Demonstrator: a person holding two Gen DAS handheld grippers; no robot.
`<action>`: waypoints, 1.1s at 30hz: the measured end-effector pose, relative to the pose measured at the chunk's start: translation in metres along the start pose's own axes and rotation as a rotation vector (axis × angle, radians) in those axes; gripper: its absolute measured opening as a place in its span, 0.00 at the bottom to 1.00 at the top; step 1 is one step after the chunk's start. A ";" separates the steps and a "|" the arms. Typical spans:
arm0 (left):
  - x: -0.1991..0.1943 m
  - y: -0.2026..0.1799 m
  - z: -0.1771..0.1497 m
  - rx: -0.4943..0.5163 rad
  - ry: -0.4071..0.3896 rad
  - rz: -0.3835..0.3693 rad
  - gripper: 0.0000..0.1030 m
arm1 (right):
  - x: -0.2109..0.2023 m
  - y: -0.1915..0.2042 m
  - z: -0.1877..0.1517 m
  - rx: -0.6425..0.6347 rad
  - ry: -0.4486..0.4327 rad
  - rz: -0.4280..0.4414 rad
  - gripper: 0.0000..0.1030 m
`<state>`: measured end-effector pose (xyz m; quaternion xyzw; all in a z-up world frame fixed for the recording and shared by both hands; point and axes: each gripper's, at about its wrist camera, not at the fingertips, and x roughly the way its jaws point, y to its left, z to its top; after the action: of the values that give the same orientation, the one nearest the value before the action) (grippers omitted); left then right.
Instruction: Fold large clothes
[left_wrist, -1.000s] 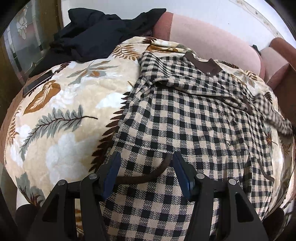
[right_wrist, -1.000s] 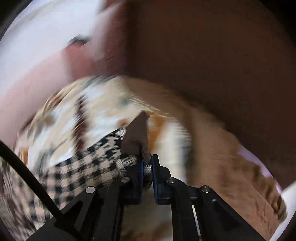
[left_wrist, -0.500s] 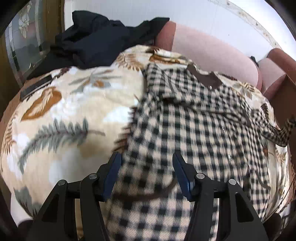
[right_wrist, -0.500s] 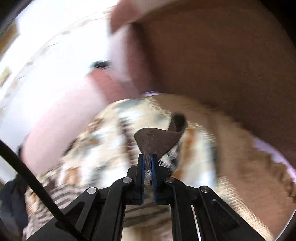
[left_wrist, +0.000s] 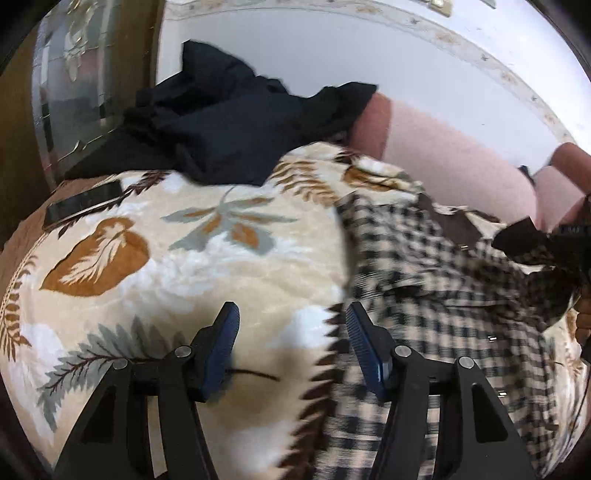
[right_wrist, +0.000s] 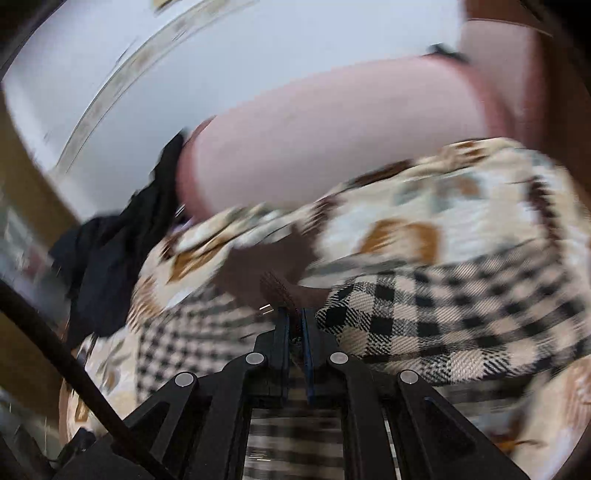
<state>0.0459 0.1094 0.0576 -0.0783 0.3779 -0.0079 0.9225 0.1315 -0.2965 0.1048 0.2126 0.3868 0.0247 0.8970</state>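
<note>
1. Your left claw (left_wrist: 291, 339) stands open over the leaf-print blanket (left_wrist: 155, 266), nothing between its blue pads (left_wrist: 225, 347). Its right pad hangs just at the left edge of the checked shirt (left_wrist: 436, 332), but no cloth sits in the gap.
2. Your right claw (right_wrist: 294, 317) is clamped tight on a brown-trimmed piece of the checked shirt (right_wrist: 424, 317). In the right wrist view the brown trim (right_wrist: 280, 288) stands up just above the pinched pads, and checked cloth hangs to the right of them and runs down under the claw's body.
3. The shirt lies spread on the blanket, filling the right half of the left wrist view. Its brown collar (left_wrist: 454, 225) sits at the far end, near the pink sofa back (left_wrist: 450, 162).
4. At the far right edge of the left wrist view a lifted part of the shirt, dark and brown-edged, is held up above the rest of the garment. The picture is blurred there, so you cannot tell exactly which part it is.
5. A heap of black clothing (left_wrist: 236, 125) lies at the far left end of the blanket, partly draped over the sofa back. It is well apart from the shirt.
6. A dark flat phone-like slab (left_wrist: 83, 203) lies on the blanket's left edge, below the black heap.
7. A black cable (right_wrist: 62, 350) crosses the lower left of the right wrist view.
</note>
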 end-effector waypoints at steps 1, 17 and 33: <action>0.004 0.003 0.000 -0.011 0.016 0.003 0.58 | 0.010 0.016 -0.004 -0.016 0.016 0.020 0.06; 0.009 0.034 0.017 -0.162 0.029 -0.047 0.58 | 0.127 0.146 -0.099 -0.044 0.314 0.275 0.12; 0.018 0.020 0.011 -0.125 0.075 -0.050 0.58 | 0.127 0.133 -0.079 -0.112 0.287 0.164 0.21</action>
<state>0.0651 0.1294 0.0497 -0.1446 0.4099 -0.0103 0.9005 0.1807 -0.1209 0.0234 0.1876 0.4903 0.1494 0.8379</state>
